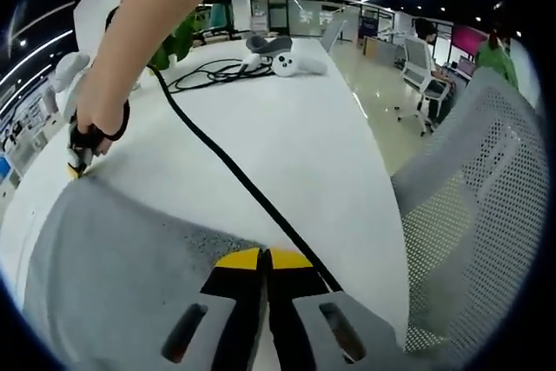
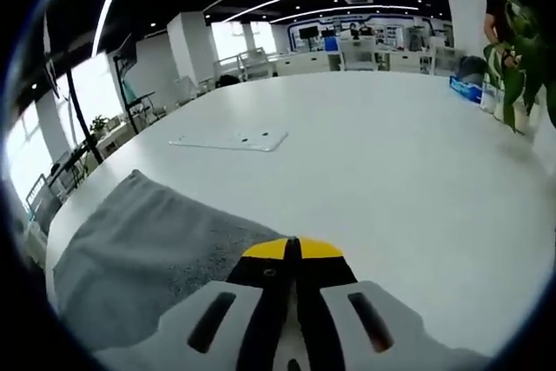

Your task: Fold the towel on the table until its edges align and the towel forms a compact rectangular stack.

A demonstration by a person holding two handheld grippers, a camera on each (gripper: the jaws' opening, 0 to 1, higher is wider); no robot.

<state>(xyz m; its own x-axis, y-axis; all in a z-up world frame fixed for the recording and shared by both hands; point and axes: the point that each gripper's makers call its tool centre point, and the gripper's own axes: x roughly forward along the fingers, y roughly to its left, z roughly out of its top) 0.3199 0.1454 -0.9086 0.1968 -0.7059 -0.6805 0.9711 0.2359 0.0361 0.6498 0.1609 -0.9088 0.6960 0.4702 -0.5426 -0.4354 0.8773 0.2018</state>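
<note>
A grey towel [image 1: 130, 267] lies flat on the white table [image 1: 295, 136]. In the left gripper view my left gripper [image 1: 261, 259] has its yellow-tipped jaws pressed together at the towel's near edge. At the towel's far left corner a person's hand holds the right gripper [image 1: 75, 162], which pinches that corner. In the right gripper view the towel [image 2: 148, 249] spreads to the lower left, and the right gripper [image 2: 292, 249] is shut at its edge on the table [image 2: 400, 171].
A black cable [image 1: 234, 175] crosses the table to my left gripper. A white headset and controllers [image 1: 287, 62] lie among coiled cables at the far end. A mesh chair [image 1: 486, 206] stands at the right. A flat white plate [image 2: 230, 139] lies further along the table. A person in green [image 2: 514, 41] stands nearby.
</note>
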